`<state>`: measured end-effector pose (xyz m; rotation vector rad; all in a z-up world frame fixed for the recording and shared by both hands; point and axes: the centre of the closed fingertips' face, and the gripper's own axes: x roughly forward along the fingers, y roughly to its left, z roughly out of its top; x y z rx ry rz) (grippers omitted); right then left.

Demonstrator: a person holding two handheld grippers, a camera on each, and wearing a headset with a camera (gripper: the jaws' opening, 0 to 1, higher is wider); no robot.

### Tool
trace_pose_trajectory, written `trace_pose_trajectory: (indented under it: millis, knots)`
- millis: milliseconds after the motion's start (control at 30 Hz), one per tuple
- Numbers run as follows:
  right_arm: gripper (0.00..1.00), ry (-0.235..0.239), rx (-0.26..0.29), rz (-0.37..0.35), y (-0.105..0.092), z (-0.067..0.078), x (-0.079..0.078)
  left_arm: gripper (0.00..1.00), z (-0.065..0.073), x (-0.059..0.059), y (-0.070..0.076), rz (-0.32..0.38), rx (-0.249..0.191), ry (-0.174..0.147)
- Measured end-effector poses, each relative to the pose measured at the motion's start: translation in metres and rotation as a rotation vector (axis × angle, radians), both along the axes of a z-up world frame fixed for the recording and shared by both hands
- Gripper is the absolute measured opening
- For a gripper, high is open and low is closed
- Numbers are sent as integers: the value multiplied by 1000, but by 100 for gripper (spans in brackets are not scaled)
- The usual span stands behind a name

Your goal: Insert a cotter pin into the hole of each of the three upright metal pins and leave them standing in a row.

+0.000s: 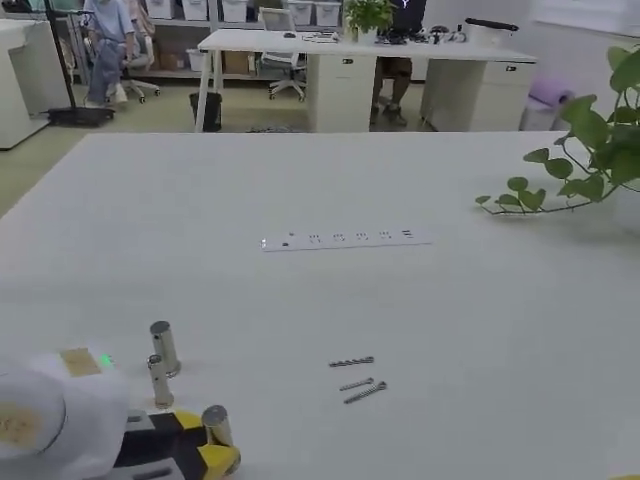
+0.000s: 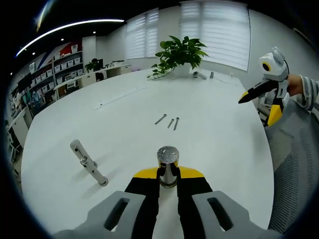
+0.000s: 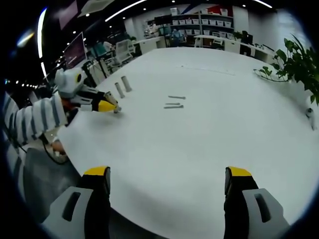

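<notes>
My left gripper [image 2: 168,175] is shut on one upright metal pin [image 2: 168,160], low at the table's near left edge; in the head view the left gripper [image 1: 219,443] holds that pin [image 1: 216,422] between yellow tips. Two more metal pins [image 1: 163,345] [image 1: 160,381] stand just beyond it, close together. Three cotter pins [image 1: 351,362] [image 1: 356,384] [image 1: 366,393] lie loose on the white table to the right, also visible as the cotter pins [image 2: 170,122]. My right gripper [image 3: 168,174] hovers open over the table edge with nothing between its jaws, well away from the cotter pins [image 3: 174,102].
A white power strip [image 1: 345,239] lies across the middle of the table [image 1: 450,320]. A leafy plant [image 1: 590,150] stands at the far right. Desks, chairs and a seated person are in the room behind. The other hand's gripper [image 2: 261,89] shows at right.
</notes>
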<state>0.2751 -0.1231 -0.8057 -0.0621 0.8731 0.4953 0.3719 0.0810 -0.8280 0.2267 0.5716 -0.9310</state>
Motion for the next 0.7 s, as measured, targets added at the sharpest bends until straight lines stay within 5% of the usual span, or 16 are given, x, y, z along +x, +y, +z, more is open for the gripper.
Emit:
trace_pose_trajectory:
  millis: [467,700]
  knots:
    - [96,10,-1,-15,-5,-2,-1,10,-15,-10,-9,-83,54,-8]
    - [96,9,4,-10,-5,-3,-1,11,-16,-13,-13,-79,36,-13]
